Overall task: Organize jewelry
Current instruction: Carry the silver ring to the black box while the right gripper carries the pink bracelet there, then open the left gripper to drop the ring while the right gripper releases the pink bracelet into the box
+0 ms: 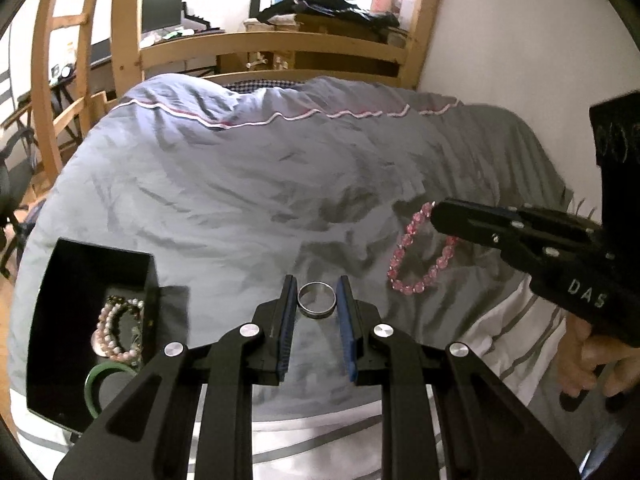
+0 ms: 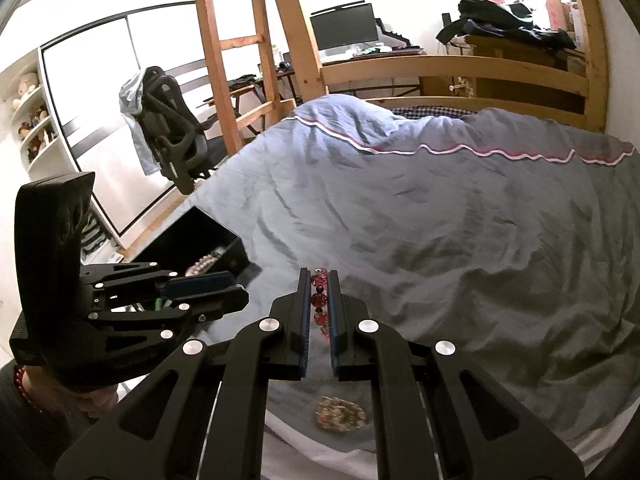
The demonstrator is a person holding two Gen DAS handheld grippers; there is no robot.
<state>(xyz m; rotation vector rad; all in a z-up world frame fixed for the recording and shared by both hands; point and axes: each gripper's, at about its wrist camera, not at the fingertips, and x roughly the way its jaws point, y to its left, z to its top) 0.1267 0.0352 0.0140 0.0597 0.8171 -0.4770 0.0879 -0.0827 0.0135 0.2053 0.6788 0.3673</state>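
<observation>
A silver ring band (image 1: 317,299) sits between the pads of my left gripper (image 1: 317,298), jaws close around it; whether they press it I cannot tell. My right gripper (image 2: 319,300) is shut on a pink bead bracelet (image 2: 319,305), which hangs from its tips above the blue-grey duvet (image 1: 224,200) in the left wrist view (image 1: 408,258). A black open box (image 1: 52,312) at the left holds pale bead bracelets (image 1: 116,330) and a green bangle (image 1: 98,380). The box shows in the right wrist view (image 2: 200,240) behind the left gripper (image 2: 224,286).
A gold beaded piece (image 2: 340,414) lies on the duvet below my right gripper. A wooden bunk frame (image 1: 280,46) and ladder (image 2: 232,44) stand beyond the bed. An office chair (image 2: 168,128) and a desk with monitor (image 2: 344,26) are further off. A white wall (image 1: 520,40) is at the right.
</observation>
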